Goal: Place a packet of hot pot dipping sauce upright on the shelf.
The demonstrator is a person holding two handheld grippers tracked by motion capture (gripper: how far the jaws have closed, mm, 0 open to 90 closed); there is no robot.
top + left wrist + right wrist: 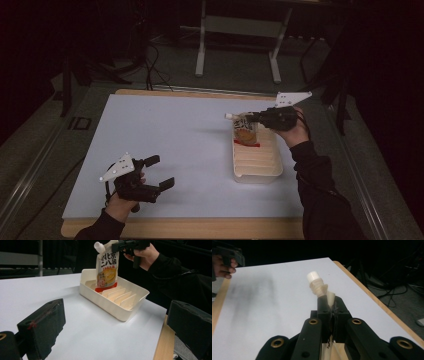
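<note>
Pouch [245, 131] stands in the far end of tray [257, 172], right of table [165, 140] centre

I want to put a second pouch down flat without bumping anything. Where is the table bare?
The white table is bare between the left gripper and the slotted tray, and along its far edge. It is crowded at the tray's far end, where the right gripper holds the pouch.

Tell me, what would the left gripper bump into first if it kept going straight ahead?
Probably the tray. The left gripper points across bare table toward its near corner, jaws open. The pouch hangs beyond, above the tray's far end. Depth is hard to judge.
</note>
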